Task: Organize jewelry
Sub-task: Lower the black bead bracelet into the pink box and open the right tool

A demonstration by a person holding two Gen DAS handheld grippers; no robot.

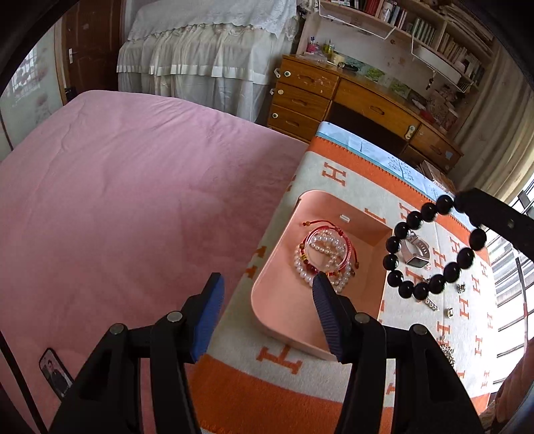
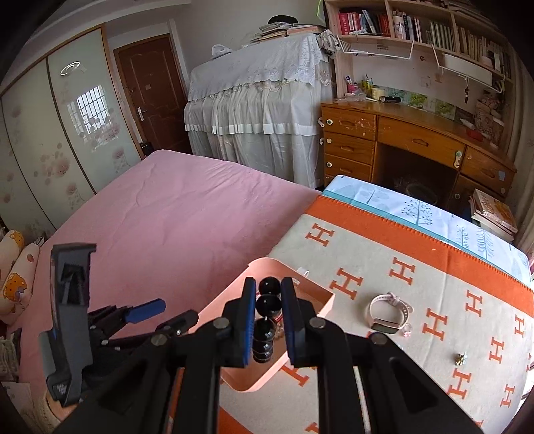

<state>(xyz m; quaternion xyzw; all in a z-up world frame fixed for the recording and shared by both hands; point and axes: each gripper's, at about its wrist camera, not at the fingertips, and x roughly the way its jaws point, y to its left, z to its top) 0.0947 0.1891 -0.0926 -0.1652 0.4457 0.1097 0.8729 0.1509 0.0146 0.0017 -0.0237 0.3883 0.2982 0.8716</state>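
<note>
Over the pink tray, pearl and red bracelets already in, right tool grips the black bead bracelet; left tool open, empty; watch and small charms wait on the blanket.

Home bedroom. Big bed w/ pink sheet, cartoon-print pillows at its edge, frosted sliding wardrobe doors w/ flower pattern, brown wooden door. Wooden desk w/ drawers under crowded wooden bookshelves; furniture under white lace dust cover.
</note>
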